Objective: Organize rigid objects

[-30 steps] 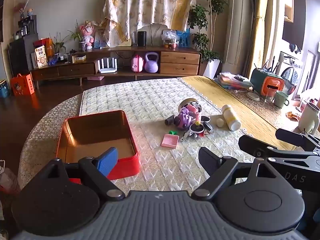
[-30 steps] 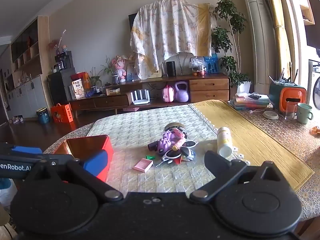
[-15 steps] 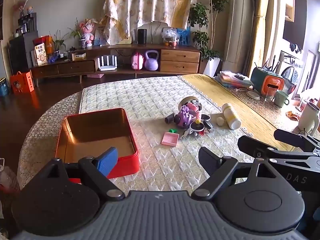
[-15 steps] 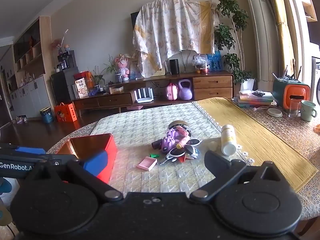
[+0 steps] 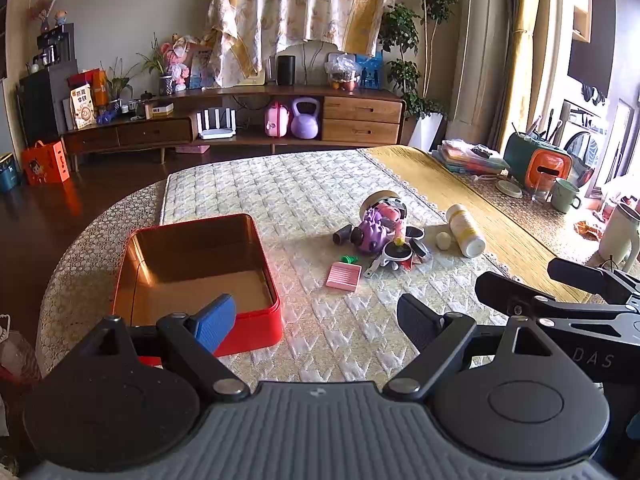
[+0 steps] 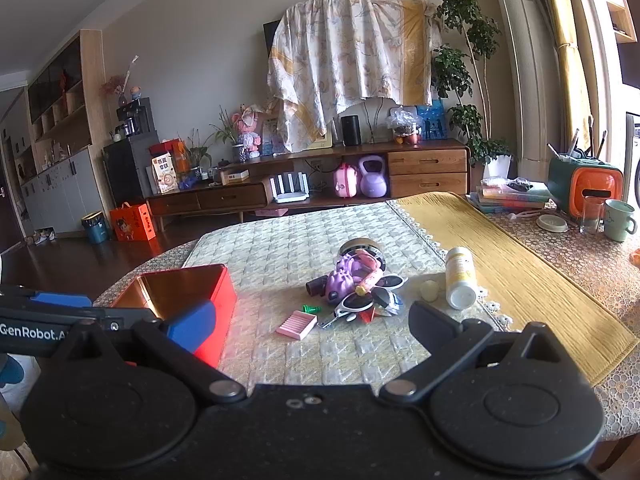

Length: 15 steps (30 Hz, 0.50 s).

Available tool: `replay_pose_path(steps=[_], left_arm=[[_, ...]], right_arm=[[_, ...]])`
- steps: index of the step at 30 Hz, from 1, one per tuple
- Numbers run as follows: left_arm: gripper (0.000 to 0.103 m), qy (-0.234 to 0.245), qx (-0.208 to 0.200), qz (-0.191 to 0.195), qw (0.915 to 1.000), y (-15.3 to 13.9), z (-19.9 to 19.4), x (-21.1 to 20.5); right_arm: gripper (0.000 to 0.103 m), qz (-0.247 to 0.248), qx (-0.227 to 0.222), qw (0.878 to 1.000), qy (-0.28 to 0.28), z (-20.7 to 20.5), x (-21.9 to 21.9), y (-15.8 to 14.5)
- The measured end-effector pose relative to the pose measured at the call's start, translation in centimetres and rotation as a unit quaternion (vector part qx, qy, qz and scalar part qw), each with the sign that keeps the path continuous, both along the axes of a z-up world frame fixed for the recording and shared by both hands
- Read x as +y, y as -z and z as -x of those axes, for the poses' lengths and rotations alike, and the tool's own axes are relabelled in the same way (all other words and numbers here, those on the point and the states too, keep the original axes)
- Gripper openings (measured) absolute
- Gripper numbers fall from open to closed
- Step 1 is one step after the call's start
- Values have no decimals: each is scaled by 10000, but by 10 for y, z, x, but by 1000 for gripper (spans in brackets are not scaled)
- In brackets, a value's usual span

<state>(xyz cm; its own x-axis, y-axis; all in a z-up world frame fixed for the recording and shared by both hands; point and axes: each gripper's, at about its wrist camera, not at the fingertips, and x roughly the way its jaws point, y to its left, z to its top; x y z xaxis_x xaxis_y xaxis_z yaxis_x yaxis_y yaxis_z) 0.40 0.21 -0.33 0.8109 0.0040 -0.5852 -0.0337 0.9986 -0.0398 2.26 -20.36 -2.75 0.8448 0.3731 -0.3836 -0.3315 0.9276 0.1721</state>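
An empty red tin box [image 5: 192, 268] sits on the quilted table at the left; it also shows in the right wrist view [image 6: 188, 292]. A pile of small toys [image 5: 380, 236] lies mid-table: a purple toy, sunglasses, a small pan, a pink ridged piece [image 5: 343, 276] and a green bit [image 5: 348, 258]. The pile shows in the right wrist view [image 6: 356, 284] too. A white bottle [image 5: 466, 230] lies on its side to the right. My left gripper [image 5: 316, 320] is open and empty above the near table edge. My right gripper [image 6: 308, 320] is open and empty.
A yellow runner [image 5: 460, 200] covers the table's right side. A green and orange holder [image 5: 536, 164], a mug [image 5: 564, 196] and stacked books [image 5: 468, 156] stand at the far right. A white jug [image 5: 618, 236] stands near the right gripper's arm.
Both grippers have drifted slightly; the scene has shifted a little in both views. Nothing was taken hold of or moved on the table.
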Motion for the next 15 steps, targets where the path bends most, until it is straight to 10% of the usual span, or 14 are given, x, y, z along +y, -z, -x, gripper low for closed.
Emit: replay_pose_path(steps=[15], left_arm=[[88,58,156,122,9998,7,-9,2]], right_arm=[[103,-9,120,9999,-38,-7,-1,6]])
